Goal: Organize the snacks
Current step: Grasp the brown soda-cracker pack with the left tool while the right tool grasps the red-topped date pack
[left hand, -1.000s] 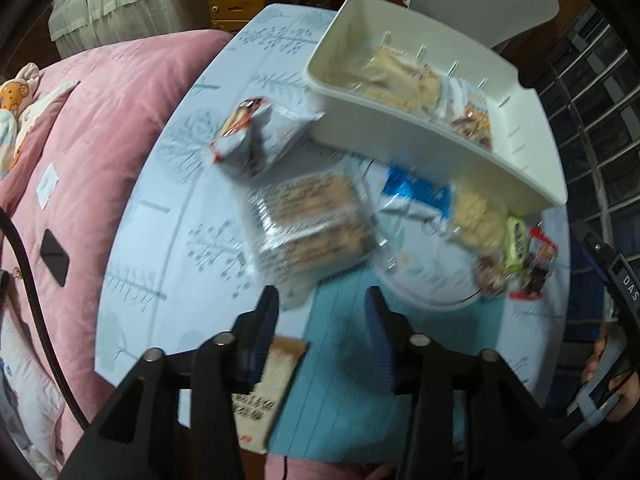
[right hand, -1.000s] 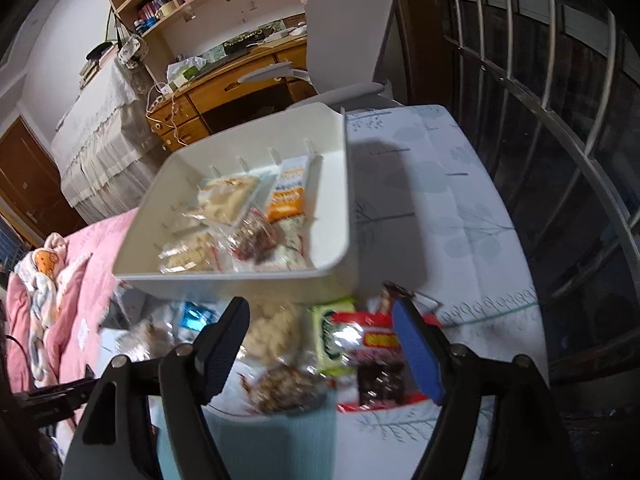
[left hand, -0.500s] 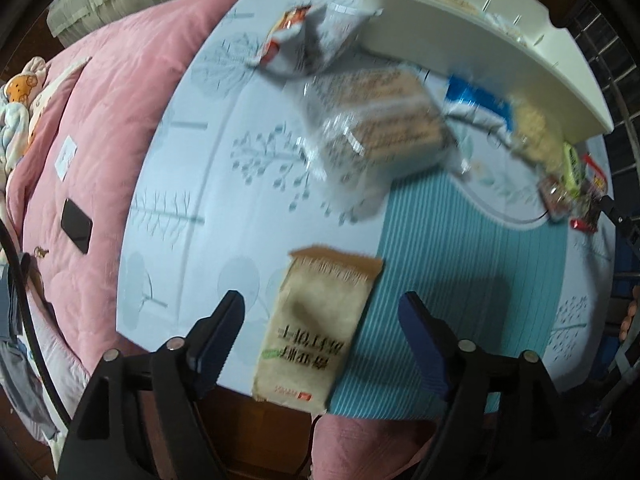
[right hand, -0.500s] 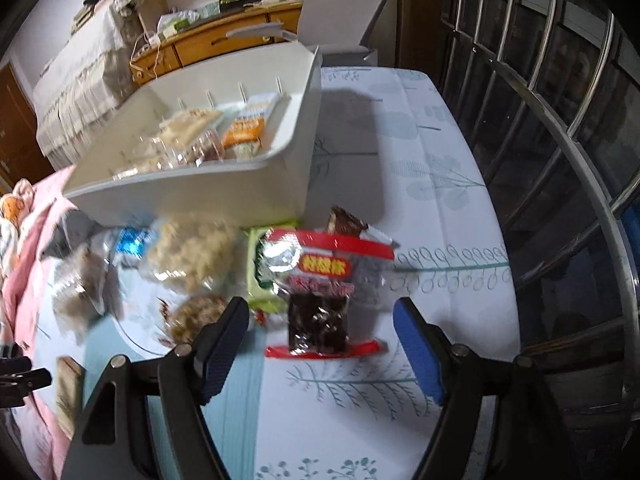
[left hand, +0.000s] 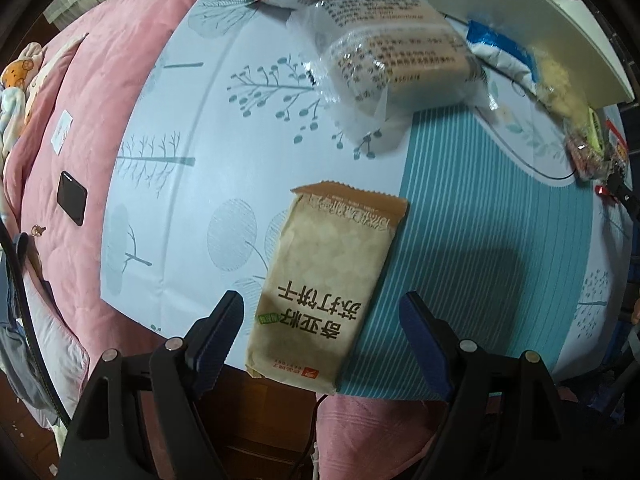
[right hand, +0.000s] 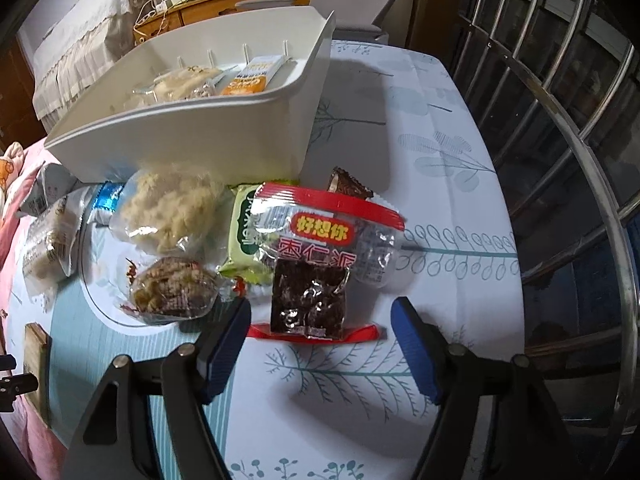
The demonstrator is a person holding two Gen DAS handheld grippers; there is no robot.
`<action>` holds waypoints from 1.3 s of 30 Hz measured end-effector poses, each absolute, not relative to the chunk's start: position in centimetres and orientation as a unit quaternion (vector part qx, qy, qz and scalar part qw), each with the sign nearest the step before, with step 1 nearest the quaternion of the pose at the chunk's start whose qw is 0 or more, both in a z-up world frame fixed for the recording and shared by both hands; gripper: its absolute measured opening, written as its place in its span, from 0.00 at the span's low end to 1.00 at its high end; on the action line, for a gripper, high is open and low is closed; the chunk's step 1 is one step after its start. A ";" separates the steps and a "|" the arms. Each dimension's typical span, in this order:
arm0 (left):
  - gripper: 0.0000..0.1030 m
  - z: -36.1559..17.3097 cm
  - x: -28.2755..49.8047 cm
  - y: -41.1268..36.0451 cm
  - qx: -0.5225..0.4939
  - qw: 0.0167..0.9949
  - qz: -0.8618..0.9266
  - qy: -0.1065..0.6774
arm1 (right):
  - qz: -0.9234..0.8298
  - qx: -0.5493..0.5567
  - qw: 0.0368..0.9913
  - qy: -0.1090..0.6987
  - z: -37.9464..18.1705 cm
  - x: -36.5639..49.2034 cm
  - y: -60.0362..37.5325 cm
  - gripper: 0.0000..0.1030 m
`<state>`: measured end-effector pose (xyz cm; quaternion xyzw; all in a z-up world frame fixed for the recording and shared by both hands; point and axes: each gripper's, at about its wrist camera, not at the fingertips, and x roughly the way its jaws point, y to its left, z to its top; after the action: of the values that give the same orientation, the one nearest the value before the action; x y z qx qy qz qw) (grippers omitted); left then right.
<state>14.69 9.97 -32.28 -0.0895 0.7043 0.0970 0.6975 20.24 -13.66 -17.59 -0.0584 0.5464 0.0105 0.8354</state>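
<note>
A tan cracker pack (left hand: pixel 326 280) lies flat at the near edge of the table (left hand: pixel 192 208), its lower end between the wide-open jaws of the left gripper (left hand: pixel 322 312), which have just been opening and hold nothing. The right gripper (right hand: pixel 320 320), its jaws just closing a little yet clear of anything, hangs over a red packet (right hand: pixel 320 256) lying among loose snacks just before the white bin (right hand: pixel 192 136).

- The tan cracker packet (left hand: pixel 324 284) at lower centre of my left view carries large dark characters, upside down to me: 苏打饼干.
- The red-edged clear snack packet (right hand: pixel 320 256) in the middle of my right view reads 好想你 in yellow on red, with 枣仁派 in red beneath.
- The small print on the clear wrapped cake pack (left hand: pixel 396 56) at the top of my left view is too fine for me to read.
</note>
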 end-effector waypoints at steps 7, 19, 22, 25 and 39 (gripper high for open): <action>0.77 -33.2 14.8 9.8 -0.075 0.694 0.106 0.708 | 0.018 -0.069 0.830 0.554 -18.4 20.3 -13.5 0.52; 0.56 -33.7 14.8 9.3 -0.063 0.696 0.103 0.708 | 0.035 -0.064 0.827 0.557 -18.5 20.4 -13.3 0.38; 0.54 -33.6 14.8 9.1 -0.059 0.696 0.104 0.708 | 0.031 -0.053 0.824 0.563 -18.4 20.4 -13.5 0.38; 0.53 -33.4 14.9 8.5 -0.056 0.696 0.106 0.708 | 0.027 -0.041 0.820 0.570 -18.3 20.5 -13.9 0.38; 0.52 -28.3 17.2 7.8 -0.054 0.721 0.092 0.685 | 0.014 0.017 0.822 0.570 -16.1 21.6 -15.8 0.38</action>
<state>17.24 7.83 -28.30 -0.0539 0.6845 0.0922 0.7211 21.65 -15.81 -16.08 0.0172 0.5696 0.0145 0.8216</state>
